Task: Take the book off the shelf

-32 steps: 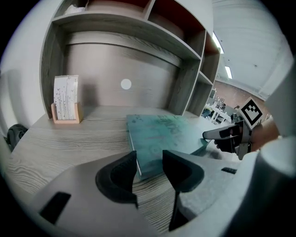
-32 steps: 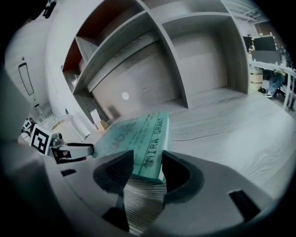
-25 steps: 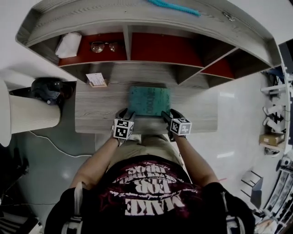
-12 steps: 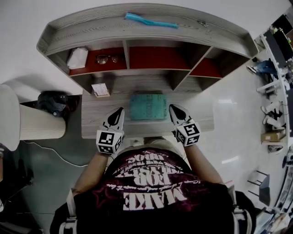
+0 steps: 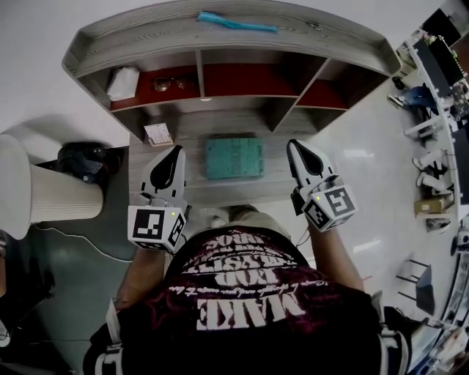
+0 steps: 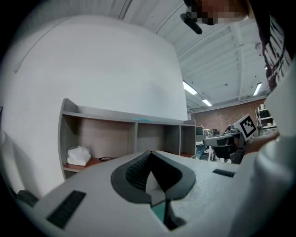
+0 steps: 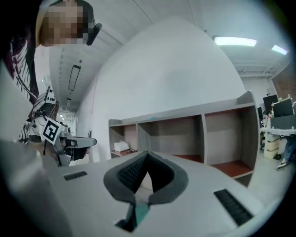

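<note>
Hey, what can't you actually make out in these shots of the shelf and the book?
- Book cover: head view, print too small to read; the shut left gripper and right gripper each hide all but a teal sliver in their own views.
- White bundle in the shelf: head view, too small to tell cloth from bag.
- Blue thing on top: head view, too small to identify.
- Card: head view, print too small.

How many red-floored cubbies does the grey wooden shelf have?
3, in one row: the left cubby holds a white crumpled bundle and dark-rimmed eyeglasses; the middle cubby and right cubby show only bare red floor. Parts behind the dividers are hidden.
</note>
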Demonstrator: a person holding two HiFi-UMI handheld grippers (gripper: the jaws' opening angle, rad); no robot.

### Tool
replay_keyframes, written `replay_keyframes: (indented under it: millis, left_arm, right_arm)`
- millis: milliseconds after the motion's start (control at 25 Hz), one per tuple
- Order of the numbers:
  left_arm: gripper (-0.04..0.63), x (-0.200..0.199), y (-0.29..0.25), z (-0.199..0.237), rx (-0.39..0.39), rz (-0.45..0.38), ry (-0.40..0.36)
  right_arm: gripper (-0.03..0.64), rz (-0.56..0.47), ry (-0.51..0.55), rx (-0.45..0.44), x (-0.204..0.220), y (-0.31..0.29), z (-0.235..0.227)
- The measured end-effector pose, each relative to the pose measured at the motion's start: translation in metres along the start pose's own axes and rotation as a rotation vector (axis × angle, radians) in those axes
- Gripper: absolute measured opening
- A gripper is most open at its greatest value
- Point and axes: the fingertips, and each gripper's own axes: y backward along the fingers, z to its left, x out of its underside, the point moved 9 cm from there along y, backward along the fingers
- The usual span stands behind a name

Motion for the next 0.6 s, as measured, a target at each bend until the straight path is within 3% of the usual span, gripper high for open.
replay_keyframes:
  millis: [240, 600]
  left_arm:
    - [0.008, 0.004, 0.003, -0.002, 0.023, 0.018, 0.022]
    - [0.008, 0.038, -0.029, -0.013, 0.049, 0.102, 0.094]
  right_arm:
    - [0.003, -0.012, 0.014, 0.015, -0.006, 0.008, 0.001]
    - [0.003, 0.063, -0.026, 0.032, 0.028, 0.005, -0.023]
